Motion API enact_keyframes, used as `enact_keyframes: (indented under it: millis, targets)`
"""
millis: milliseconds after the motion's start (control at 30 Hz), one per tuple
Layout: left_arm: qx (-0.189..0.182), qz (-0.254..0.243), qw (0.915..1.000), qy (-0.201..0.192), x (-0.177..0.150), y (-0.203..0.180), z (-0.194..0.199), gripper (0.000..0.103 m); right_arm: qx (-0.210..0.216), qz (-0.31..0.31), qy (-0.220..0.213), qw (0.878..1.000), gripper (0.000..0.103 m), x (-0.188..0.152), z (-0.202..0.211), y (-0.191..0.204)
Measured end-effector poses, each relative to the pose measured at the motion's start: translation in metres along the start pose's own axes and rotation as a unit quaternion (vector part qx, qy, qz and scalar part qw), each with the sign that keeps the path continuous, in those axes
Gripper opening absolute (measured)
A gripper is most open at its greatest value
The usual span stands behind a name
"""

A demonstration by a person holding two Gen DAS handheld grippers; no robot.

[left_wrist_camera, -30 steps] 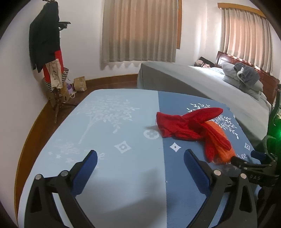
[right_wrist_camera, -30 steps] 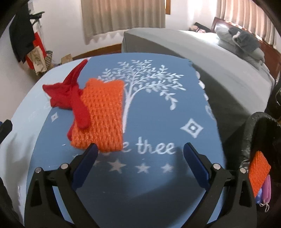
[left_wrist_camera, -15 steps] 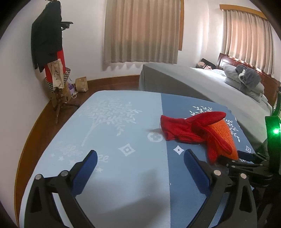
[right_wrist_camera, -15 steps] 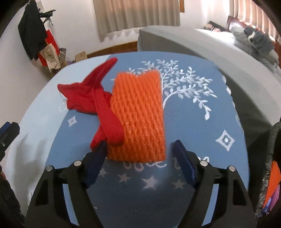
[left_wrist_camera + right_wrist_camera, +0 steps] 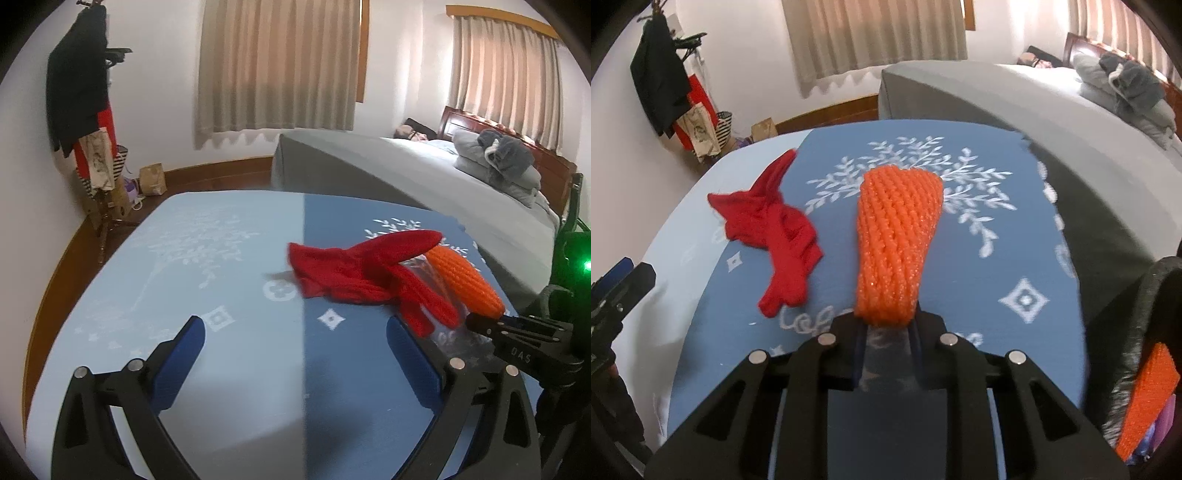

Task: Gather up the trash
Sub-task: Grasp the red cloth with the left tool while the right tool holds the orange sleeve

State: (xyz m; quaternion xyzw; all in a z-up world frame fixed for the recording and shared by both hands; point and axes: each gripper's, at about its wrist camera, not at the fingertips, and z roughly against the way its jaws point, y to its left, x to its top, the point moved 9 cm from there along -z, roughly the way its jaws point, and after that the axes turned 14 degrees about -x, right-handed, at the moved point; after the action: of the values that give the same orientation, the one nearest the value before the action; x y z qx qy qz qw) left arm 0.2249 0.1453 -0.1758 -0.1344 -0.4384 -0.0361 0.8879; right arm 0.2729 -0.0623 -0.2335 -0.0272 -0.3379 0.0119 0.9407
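Note:
An orange foam net [image 5: 897,243] lies lengthwise on the dark blue half of the table cover [image 5: 997,258]. My right gripper [image 5: 886,325] is closing, and its pads press on the net's near end. From the left wrist view the same net [image 5: 465,284] rises off the cover in the right gripper [image 5: 480,325]. A crumpled red cloth [image 5: 775,229] lies just left of the net, and part of the red cloth [image 5: 354,273] overlaps the net's side. My left gripper [image 5: 295,328] hovers open over the cover with nothing between its fingers.
A black bag [image 5: 1145,295] at the right edge holds another orange net [image 5: 1148,391]. A grey bed [image 5: 406,173] stands beyond the table. A coat rack [image 5: 81,110] with clothes stands at the far left wall.
The right gripper went from wide open to shut on the orange net's near end and lifted it. The net slid out from under the red cloth. The left gripper stayed open.

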Motion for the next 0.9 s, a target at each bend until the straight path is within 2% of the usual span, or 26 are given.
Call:
enact_keyframes:
  millis: [367,633,767,833,900]
  targets:
    - [-0.047,-0.011,0.9988,0.005,0.016,-0.051,-0.040,0.096,-0.015,-0.013,-0.012,1.000,0.019,0.013,0.000,-0.035]
    - [-0.050,-0.014,0.9981,0.031,0.017,-0.065,-0.081,0.090,-0.013,-0.022,-0.009,1.000,0.019,0.011,-0.005,-0.050]
    - [-0.045,-0.004,0.9971,0.061,0.012,-0.060,-0.104,0.077,-0.012,-0.022,-0.010,1.000,0.019,0.011,-0.005,-0.050]
    - [-0.045,0.000,0.9961,0.075,0.009,-0.059,-0.111,0.066,-0.009,-0.023,-0.009,1.000,0.019,0.011,-0.006,-0.050]
    - [-0.044,0.003,0.9954,0.085,0.007,-0.058,-0.115,0.048,-0.008,-0.023,-0.010,1.000,0.020,0.011,-0.006,-0.050]
